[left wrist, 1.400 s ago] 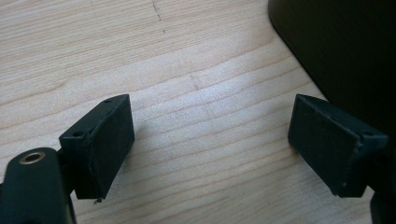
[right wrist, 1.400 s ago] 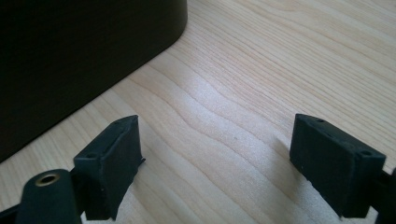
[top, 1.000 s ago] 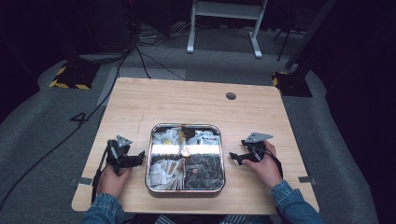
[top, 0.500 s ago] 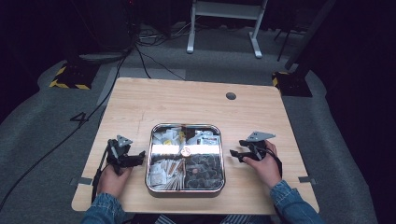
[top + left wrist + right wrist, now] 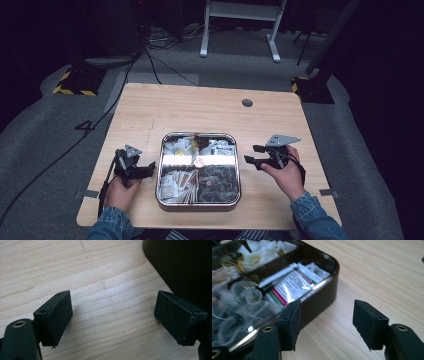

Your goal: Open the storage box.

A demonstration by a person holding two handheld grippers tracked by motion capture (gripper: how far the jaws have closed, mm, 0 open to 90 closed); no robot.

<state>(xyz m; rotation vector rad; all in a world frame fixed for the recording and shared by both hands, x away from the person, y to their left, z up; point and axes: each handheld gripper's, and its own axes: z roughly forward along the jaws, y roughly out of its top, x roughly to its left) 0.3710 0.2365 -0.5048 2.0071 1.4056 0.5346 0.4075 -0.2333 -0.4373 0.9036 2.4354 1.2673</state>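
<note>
The right gripper [image 5: 325,322], jaws part-closed after just narrowing and empty, sits just beside the tray [image 5: 322,298], whose sachets [image 5: 294,282] lie ahead, likely readying a pick. The left gripper [image 5: 113,315] rests wide open and empty over bare surface [image 5: 100,270], the tray's wall just off one jaw.

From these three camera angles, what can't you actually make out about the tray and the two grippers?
- Tray contents, high view: too small and glare-washed to name.
- Tray's near compartment, right gripper view: wrapped items blurred; the right gripper, jaws apart with nothing between them, covers the tray's near wall. Its jaws have just been closing.
- Tray, left gripper view: a dark wall cut off by the top right edge.
- Left gripper: open over bare table.
</note>
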